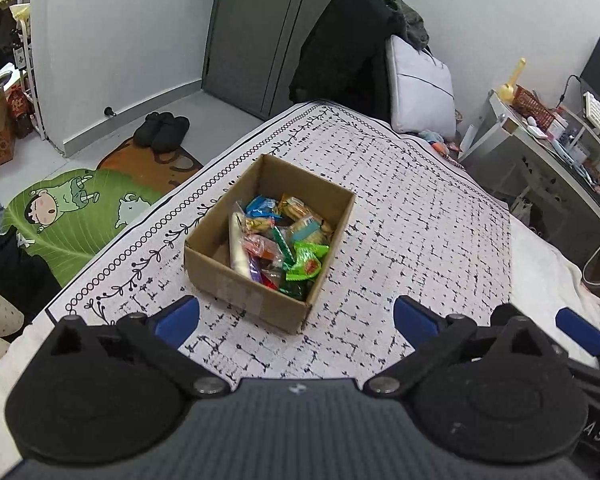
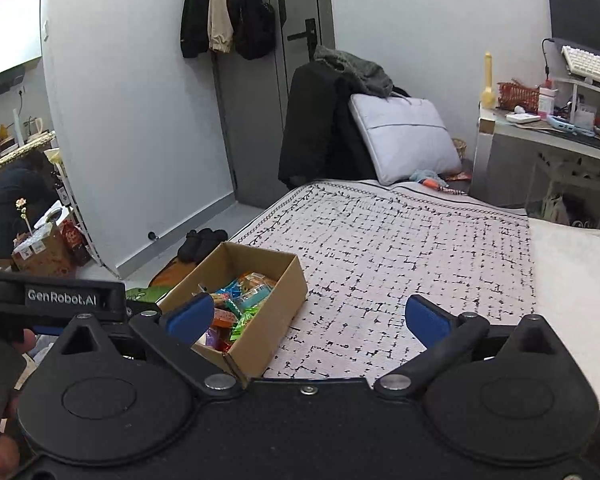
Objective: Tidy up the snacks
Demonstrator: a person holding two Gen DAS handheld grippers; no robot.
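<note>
An open cardboard box sits on the patterned cloth, holding several wrapped snacks in green, blue, orange and white wrappers. My left gripper hovers just short of the box's near corner, open and empty, its blue pads wide apart. In the right wrist view the same box lies to the left with snacks inside. My right gripper is open and empty, its left pad overlapping the box's near end. The left gripper's black body shows at the left, and a fingertip of the right gripper at the right edge.
The black-and-white patterned cloth covers a bed. A grey cushion and a dark jacket on a chair stand at the far end. A cluttered desk is at the right. Slippers and a cartoon floor mat lie left of the bed.
</note>
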